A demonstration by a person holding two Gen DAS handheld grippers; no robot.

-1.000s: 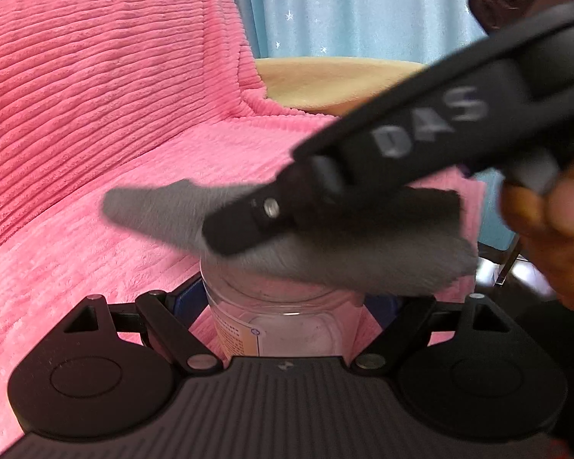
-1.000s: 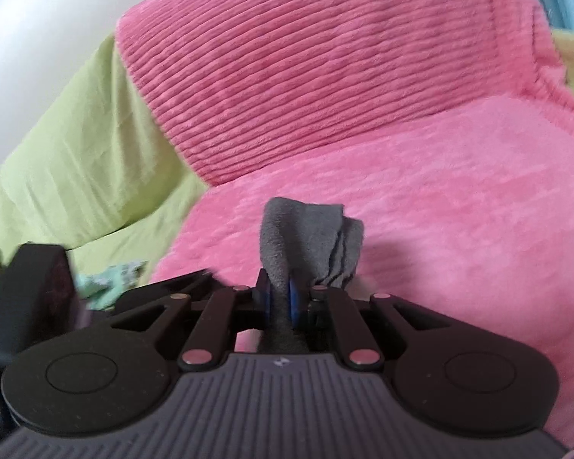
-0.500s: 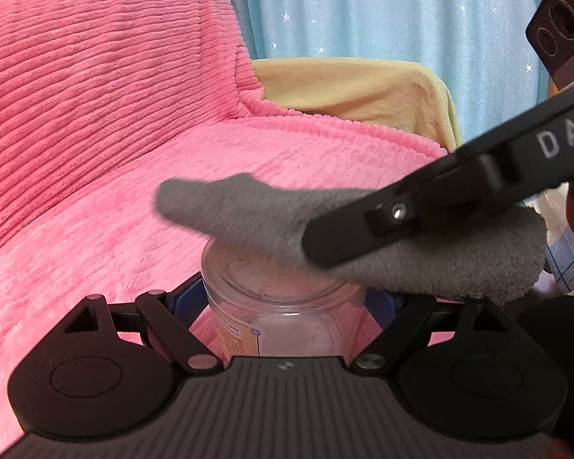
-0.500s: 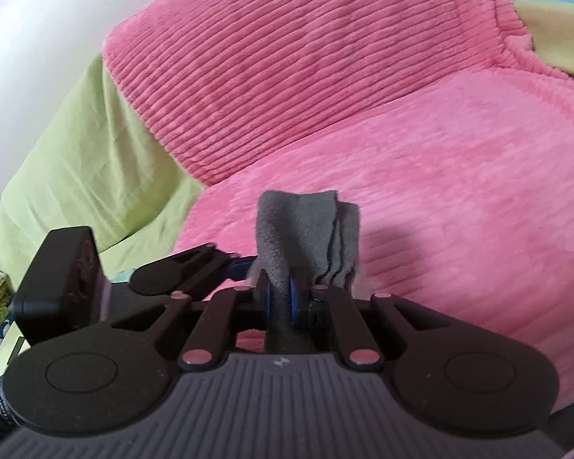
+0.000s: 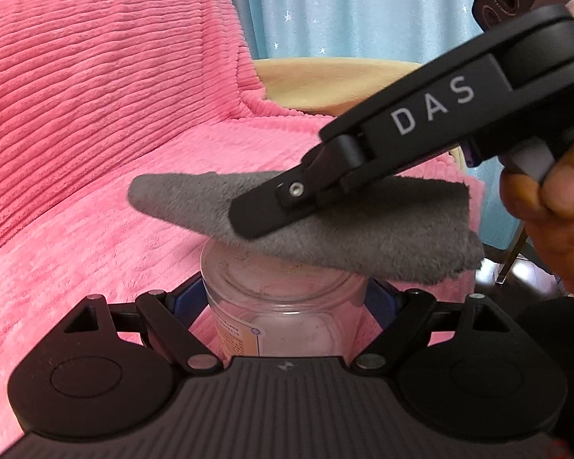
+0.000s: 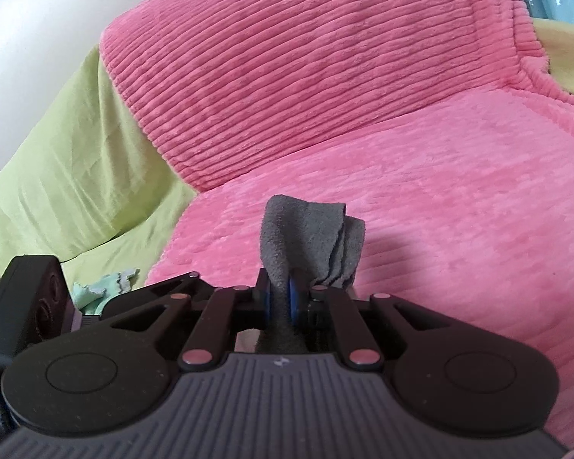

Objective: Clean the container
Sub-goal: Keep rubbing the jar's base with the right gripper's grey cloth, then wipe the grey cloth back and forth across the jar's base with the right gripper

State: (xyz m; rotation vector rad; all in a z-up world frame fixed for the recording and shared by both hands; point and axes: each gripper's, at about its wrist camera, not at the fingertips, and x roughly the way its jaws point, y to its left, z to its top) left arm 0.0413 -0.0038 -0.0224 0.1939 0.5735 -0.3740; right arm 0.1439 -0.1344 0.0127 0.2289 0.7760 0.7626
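A clear jar-like container [image 5: 283, 298] with a printed label is held between the blue pads of my left gripper [image 5: 285, 298], above a pink ribbed blanket [image 5: 95, 114]. My right gripper [image 6: 279, 298] is shut on a folded grey cloth [image 6: 306, 237]. In the left wrist view the right gripper's black finger [image 5: 287, 206] presses the grey cloth [image 5: 363, 229] flat across the container's end. The cloth hides the far right part of that end. The container does not show in the right wrist view.
The pink blanket [image 6: 401, 153] covers a sofa seat and back. A lime green sheet [image 6: 76, 153] lies to its left, with a small mint cloth [image 6: 103, 287] on it. A tan cushion [image 5: 344, 80] and blue curtain [image 5: 363, 7] stand behind. A person's hand [image 5: 555, 210] grips the right tool.
The right gripper with the grey cloth swept right across the container's end, then back left over it. The left gripper and the container stayed still.
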